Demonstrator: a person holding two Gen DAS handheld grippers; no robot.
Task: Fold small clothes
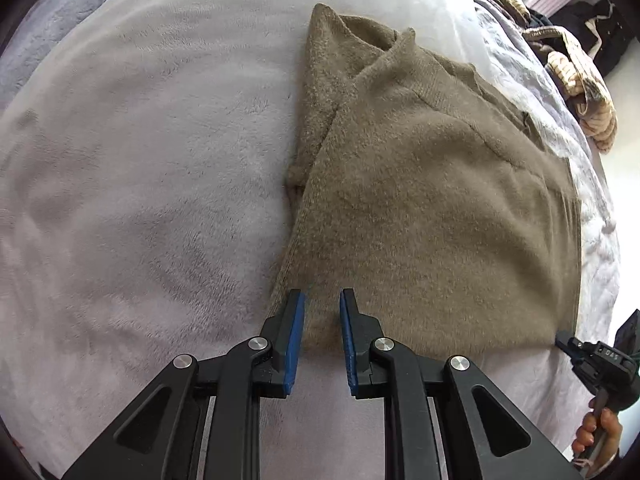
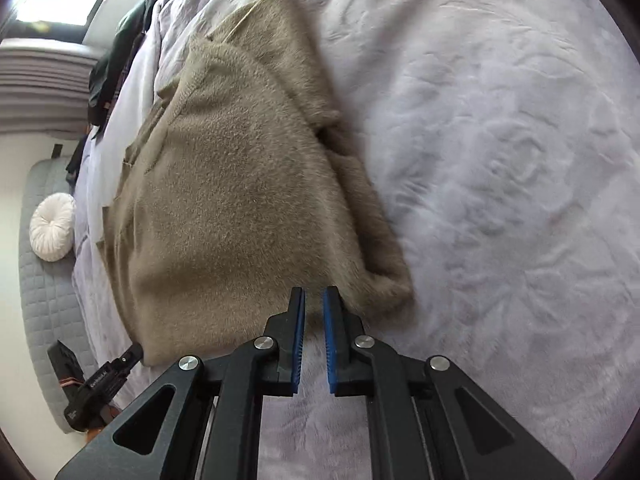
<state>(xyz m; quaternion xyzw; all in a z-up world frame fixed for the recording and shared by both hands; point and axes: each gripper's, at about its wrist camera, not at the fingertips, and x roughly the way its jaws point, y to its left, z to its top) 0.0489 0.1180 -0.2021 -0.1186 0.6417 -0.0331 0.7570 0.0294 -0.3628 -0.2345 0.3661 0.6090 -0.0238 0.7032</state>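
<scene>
A fuzzy olive-brown sweater (image 1: 432, 200) lies partly folded on a pale lilac plush blanket (image 1: 140, 168), one sleeve laid along its side. My left gripper (image 1: 322, 298) is open and empty, with its tips over the sweater's near hem. In the right wrist view the sweater (image 2: 240, 200) lies left of centre on the blanket (image 2: 500, 160). My right gripper (image 2: 314, 294) is open a little and empty, at the sweater's near corner. Each gripper shows at the edge of the other's view: the right one (image 1: 588, 356) and the left one (image 2: 120, 364), both touching hem corners.
A striped beige garment (image 1: 580, 80) and dark clothes lie at the bed's far edge. Dark clothing (image 2: 120, 52) is piled along the bed's left side. A grey quilted bench with a round white cushion (image 2: 52, 226) stands beside the bed.
</scene>
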